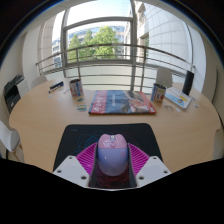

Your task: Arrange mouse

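Note:
A pale pink-white mouse [111,152] sits between my two fingers, its front pointing away from me. My gripper [111,166] is shut on the mouse, with the magenta pads [87,158] pressing on both its sides. The mouse is over the near middle of a black mouse pad [72,138] that lies on the light wooden table [40,122]. I cannot tell whether the mouse rests on the pad or is held just above it.
Beyond the pad lies a colourful magazine [120,101]. A can [76,88] stands to its left, and a cup [158,93] and a flat box [181,98] to its right. A dark object [12,95] sits at the table's far left. A window with a railing is behind.

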The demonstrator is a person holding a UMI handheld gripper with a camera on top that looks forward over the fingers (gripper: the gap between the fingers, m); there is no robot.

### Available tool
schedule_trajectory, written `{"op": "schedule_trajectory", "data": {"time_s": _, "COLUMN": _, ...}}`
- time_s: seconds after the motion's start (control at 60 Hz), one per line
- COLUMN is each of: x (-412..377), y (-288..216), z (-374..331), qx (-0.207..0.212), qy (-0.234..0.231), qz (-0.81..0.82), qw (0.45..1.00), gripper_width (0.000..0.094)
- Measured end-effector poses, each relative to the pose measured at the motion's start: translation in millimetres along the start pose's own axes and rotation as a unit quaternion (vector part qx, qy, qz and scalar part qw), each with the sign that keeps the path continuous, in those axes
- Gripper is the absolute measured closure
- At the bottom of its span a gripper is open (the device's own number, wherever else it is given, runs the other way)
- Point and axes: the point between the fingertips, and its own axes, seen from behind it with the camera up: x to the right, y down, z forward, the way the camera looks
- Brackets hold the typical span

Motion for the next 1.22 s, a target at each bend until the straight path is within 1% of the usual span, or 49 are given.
{"op": "schedule_trajectory", "data": {"time_s": 0.067, "x": -5, "y": 9, "z": 8, "qx": -0.014, "qy": 0.0, "qz": -0.001, "qw": 1.0, "gripper_width": 0.0425}}
{"op": "schedule_trajectory", "data": {"time_s": 0.117, "x": -9, "y": 16, "z": 15, "qx": -0.025, "qy": -0.009, "qz": 0.002, "qw": 1.0, "gripper_width": 0.0396}}
{"op": "schedule_trajectory", "data": {"time_s": 0.2, "x": -9, "y": 23, "z": 12, "qx": -0.033, "qy": 0.0, "qz": 0.01, "qw": 0.999, "gripper_width": 0.0338}}
{"op": "schedule_trajectory", "data": {"time_s": 0.233, "x": -7, "y": 18, "z": 7, "qx": -0.03, "qy": 0.004, "qz": 0.009, "qw": 0.999, "gripper_width": 0.026}}
{"op": "schedule_trajectory", "data": {"time_s": 0.283, "x": -8, "y": 11, "z": -7, "qx": -0.022, "qy": 0.005, "qz": 0.009, "qw": 1.0, "gripper_width": 0.0076}}
{"op": "schedule_trajectory", "data": {"time_s": 0.333, "x": -10, "y": 1, "z": -26, "qx": -0.009, "qy": 0.007, "qz": 0.009, "qw": 1.0, "gripper_width": 0.0116}}
{"op": "schedule_trajectory", "data": {"time_s": 0.383, "x": -6, "y": -9, "z": -52, "qx": -0.002, "qy": 0.015, "qz": 0.001, "qw": 1.0, "gripper_width": 0.0083}}
{"op": "schedule_trajectory", "data": {"time_s": 0.433, "x": -3, "y": -18, "z": -77, "qx": 0.006, "qy": 0.032, "qz": -0.006, "qw": 0.999, "gripper_width": 0.0089}}
{"op": "schedule_trajectory", "data": {"time_s": 0.483, "x": -8, "y": -27, "z": -105, "qx": 0.02, "qy": 0.037, "qz": -0.017, "qw": 0.999, "gripper_width": 0.0088}}
{"op": "schedule_trajectory", "data": {"time_s": 0.567, "x": -16, "y": -37, "z": -151, "qx": 0.036, "qy": 0.036, "qz": -0.026, "qw": 0.998, "gripper_width": 0.0093}}
{"op": "schedule_trajectory", "data": {"time_s": 0.667, "x": -34, "y": -36, "z": -201, "qx": 0.041, "qy": 0.018, "qz": -0.012, "qw": 0.999, "gripper_width": 0.0093}}
{"op": "schedule_trajectory", "data": {"time_s": 0.783, "x": -41, "y": -25, "z": -251, "qx": 0.052, "qy": 0.022, "qz": -0.007, "qw": 0.998, "gripper_width": 0.0094}}
{"op": "schedule_trajectory", "data": {"time_s": 0.933, "x": -55, "y": 6, "z": -300, "qx": 0.05, "qy": 0.016, "qz": -0.001, "qw": 0.999, "gripper_width": 0.0093}}
{"op": "schedule_trajectory", "data": {"time_s": 1.133, "x": -58, "y": 47, "z": -327, "qx": 0.032, "qy": 0.023, "qz": -0.001, "qw": 0.999, "gripper_width": 0.0093}}
{"op": "schedule_trajectory", "data": {"time_s": 1.217, "x": -55, "y": 54, "z": -330, "qx": 0.026, "qy": 0.029, "qz": -0.005, "qw": 0.999, "gripper_width": 0.0094}}
